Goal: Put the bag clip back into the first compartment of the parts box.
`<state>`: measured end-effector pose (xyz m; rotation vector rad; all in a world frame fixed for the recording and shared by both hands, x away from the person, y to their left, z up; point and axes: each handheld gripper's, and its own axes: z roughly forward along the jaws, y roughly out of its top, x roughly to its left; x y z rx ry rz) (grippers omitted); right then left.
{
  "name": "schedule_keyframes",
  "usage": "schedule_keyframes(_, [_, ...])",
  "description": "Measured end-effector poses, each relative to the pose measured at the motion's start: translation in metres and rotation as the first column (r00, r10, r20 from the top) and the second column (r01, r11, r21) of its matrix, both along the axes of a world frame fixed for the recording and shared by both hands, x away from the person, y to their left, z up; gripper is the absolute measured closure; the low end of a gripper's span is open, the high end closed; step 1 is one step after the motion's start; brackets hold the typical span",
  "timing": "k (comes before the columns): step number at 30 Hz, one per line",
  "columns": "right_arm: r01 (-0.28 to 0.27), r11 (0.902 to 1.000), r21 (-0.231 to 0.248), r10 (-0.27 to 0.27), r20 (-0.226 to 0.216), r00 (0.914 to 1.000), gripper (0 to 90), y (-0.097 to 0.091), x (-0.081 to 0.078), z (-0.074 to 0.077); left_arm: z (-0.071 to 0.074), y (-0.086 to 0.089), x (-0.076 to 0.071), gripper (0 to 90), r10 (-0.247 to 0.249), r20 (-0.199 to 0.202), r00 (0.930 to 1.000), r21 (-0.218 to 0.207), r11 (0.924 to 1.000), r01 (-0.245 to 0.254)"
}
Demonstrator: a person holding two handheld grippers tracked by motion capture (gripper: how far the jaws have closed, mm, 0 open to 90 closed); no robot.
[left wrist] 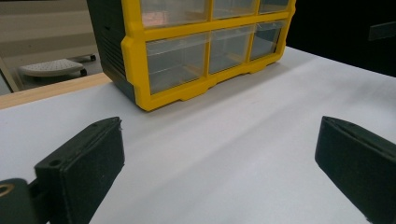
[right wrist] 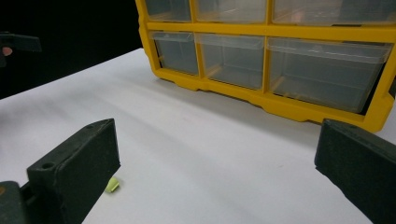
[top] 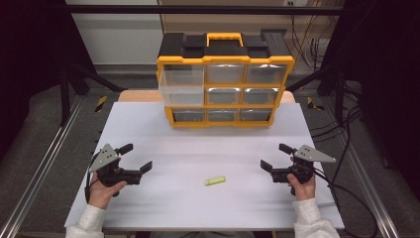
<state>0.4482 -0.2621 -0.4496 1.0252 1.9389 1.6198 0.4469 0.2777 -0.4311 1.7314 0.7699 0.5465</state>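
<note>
Fingers on both grippers spread wide, nothing between them: left gripper (top: pixel 136 157) and right gripper (top: pixel 275 156) each held by a hand over the white surface (top: pixel 198 144), aimed roughly inward toward each other and at the organizer. Left hand (top: pixel 101 191) and right hand (top: pixel 302 186) come in from the near edge, white sleeves showing. Landmark: yellow-and-black drawer organizer (top: pixel 224 79) standing upright at the far middle of the surface, yellow carry handle (top: pixel 224 37) on top, three rows of clear drawers; top-left drawer (top: pixel 181 84) pulled out toward the viewer, taller than the rest. Small yellow-green piece (top: pixel 215 181) lies flat on the surface well in front of the organizer, about midway between the two grippers, touching neither. Right gripper view: black fingers (right wrist: pixel 77 163) far apart, the same small piece (right wrist: pixel 111 185) just beside the left finger, organizer (right wrist: pixel 280 56) ahead. Left gripper view: fingers (left wrist: pixel 84 163) far apart, bare white surface (left wrist: pixel 224 154) between, organizer (left wrist: pixel 187 51) ahead at an angle. Room: dark curtains either side of the organizer, metal frame rails along the surface's sides, grey floor, cables (top: pixel 346 163) trailing on the right, pale wall behind.
</note>
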Motion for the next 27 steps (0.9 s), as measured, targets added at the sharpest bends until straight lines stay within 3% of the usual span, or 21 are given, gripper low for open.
schedule_keyframes(13, [-0.018,0.9996,-0.02,0.018,-0.005,0.9998,0.5,0.001,0.0,-0.001,0.0,-0.001,0.0,1.3,-0.006,-0.009,0.9999,-0.003,1.0,0.006])
schedule_keyframes(27, [-0.018,0.9996,-0.02,0.018,-0.003,0.9998,0.5,0.001,0.0,-0.001,0.003,-0.024,-0.002,1.6,-0.031,-0.036,0.9989,0.029,0.9991,0.032])
